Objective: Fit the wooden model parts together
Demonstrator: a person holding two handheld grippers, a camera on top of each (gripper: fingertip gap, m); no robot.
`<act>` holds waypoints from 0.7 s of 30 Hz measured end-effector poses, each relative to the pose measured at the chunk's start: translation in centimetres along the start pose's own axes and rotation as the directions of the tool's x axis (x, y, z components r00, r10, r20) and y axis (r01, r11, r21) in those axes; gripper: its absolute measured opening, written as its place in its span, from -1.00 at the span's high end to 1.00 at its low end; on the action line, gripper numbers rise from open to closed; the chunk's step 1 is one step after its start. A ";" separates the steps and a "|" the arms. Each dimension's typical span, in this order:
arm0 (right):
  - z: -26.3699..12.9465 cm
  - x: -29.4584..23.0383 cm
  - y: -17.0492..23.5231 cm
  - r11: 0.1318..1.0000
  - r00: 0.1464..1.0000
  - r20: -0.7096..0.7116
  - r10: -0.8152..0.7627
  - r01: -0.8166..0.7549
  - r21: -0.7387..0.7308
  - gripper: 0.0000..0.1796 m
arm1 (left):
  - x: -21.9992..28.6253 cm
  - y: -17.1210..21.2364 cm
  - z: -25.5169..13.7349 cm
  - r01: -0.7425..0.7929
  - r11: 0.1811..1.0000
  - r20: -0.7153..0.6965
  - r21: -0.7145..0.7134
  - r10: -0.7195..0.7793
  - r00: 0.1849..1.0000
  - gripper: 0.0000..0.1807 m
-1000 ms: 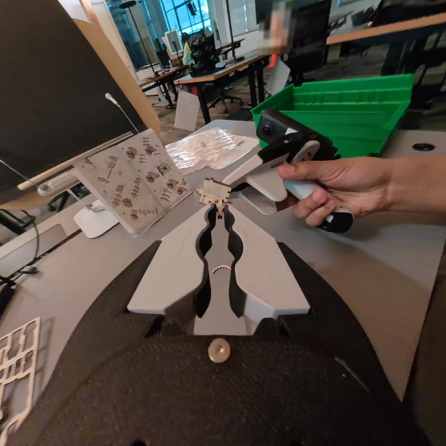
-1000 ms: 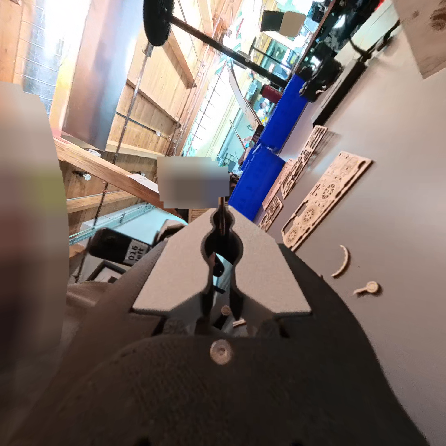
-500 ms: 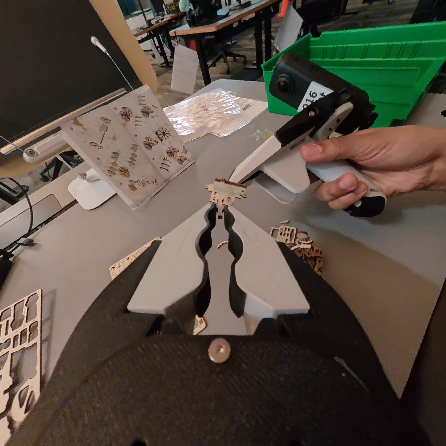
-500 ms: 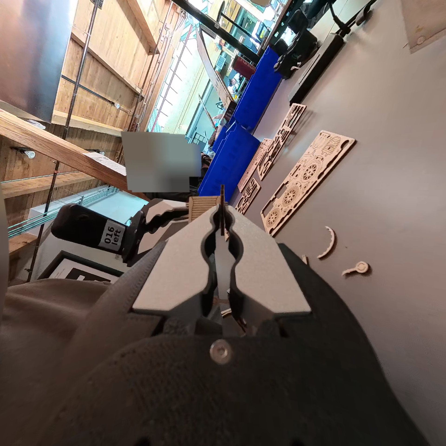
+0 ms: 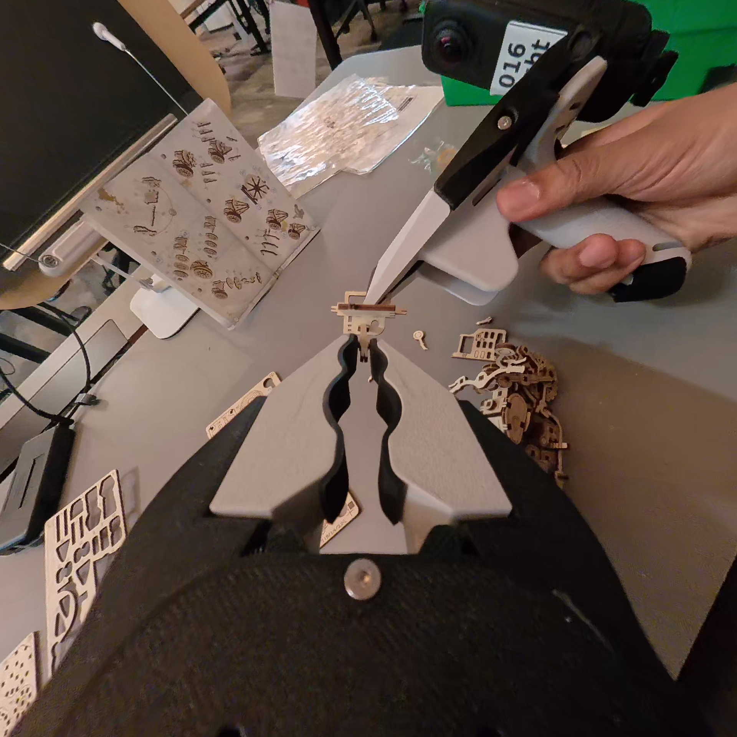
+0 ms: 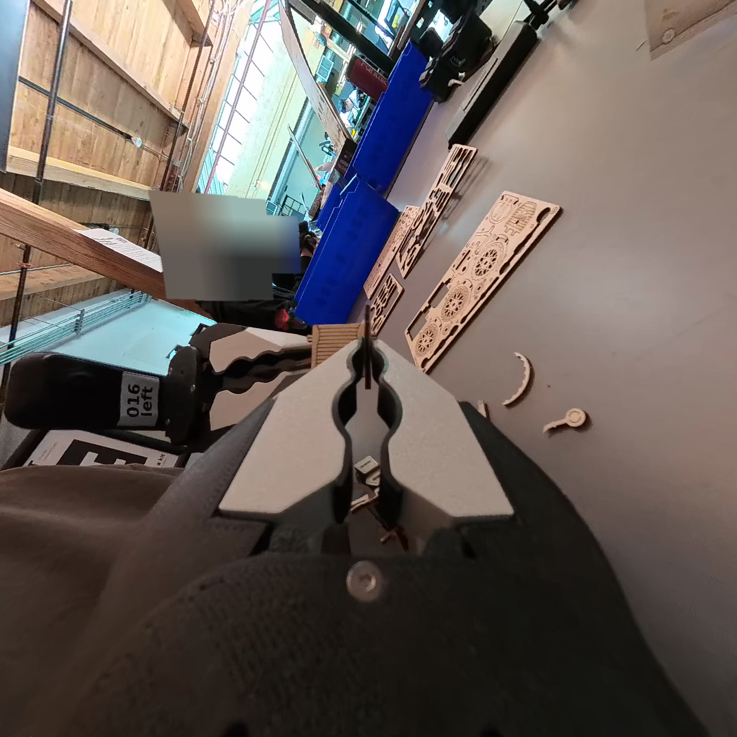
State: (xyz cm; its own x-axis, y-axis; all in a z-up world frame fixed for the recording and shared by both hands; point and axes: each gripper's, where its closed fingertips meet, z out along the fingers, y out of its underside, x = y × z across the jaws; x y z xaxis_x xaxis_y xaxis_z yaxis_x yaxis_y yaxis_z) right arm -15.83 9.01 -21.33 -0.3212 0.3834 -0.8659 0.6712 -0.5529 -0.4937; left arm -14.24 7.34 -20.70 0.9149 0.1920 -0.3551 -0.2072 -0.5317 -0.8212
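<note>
My left gripper point(image 5: 363, 345) is shut on the stem of a small pale wooden sub-assembly point(image 5: 365, 317), held above the grey table point(image 5: 598, 399). My right gripper point(image 5: 373, 293) comes in from the upper right in a person's hand, with its tip at the top of that piece. In the right wrist view the right gripper point(image 6: 367, 353) is shut on a thin flat wooden piece point(image 6: 367, 343) seen edge on. That piece meets the slatted wooden part point(image 6: 335, 343) held by the left gripper point(image 6: 307, 353).
A partly built brown wooden model point(image 5: 518, 402) and loose small parts point(image 5: 419, 338) lie to the right. An instruction booklet on a stand point(image 5: 199, 215), a plastic bag point(image 5: 343, 127) and a green bin point(image 5: 698, 52) sit behind. Punched wooden sheets point(image 6: 478, 279) and blue bins point(image 6: 359, 239) line the table. The grippers are tip to tip, or close to it.
Both grippers have come lower toward the table and closer together. The right gripper's tip now sits against the top of the piece held by the left.
</note>
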 end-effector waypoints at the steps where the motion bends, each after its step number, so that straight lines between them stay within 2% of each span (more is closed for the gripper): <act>1: 0.0 0.0 0.0 1.000 1.000 -0.002 -0.004 0.004 -0.002 0.98 | 0.0 0.0 0.0 -0.003 1.000 -0.001 -0.004 0.003 1.000 0.96; 11: 0.1 0.3 0.3 1.000 1.000 -0.011 -0.004 0.004 -0.013 0.98 | -0.1 0.4 -0.1 0.007 0.999 -0.004 -0.046 -0.007 1.000 0.96; 21: -0.1 0.3 0.1 0.998 0.997 0.039 0.066 -0.066 -0.001 0.98 | -0.2 0.1 -0.3 0.082 0.997 -0.041 0.001 -0.082 0.996 0.96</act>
State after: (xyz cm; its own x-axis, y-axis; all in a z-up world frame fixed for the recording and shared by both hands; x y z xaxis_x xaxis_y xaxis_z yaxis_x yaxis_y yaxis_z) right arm -15.80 9.12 -21.61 -0.3023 0.3167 -0.8991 0.6915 -0.5764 -0.4355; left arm -14.37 7.01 -20.63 0.9424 0.2005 -0.2679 -0.1317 -0.5138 -0.8478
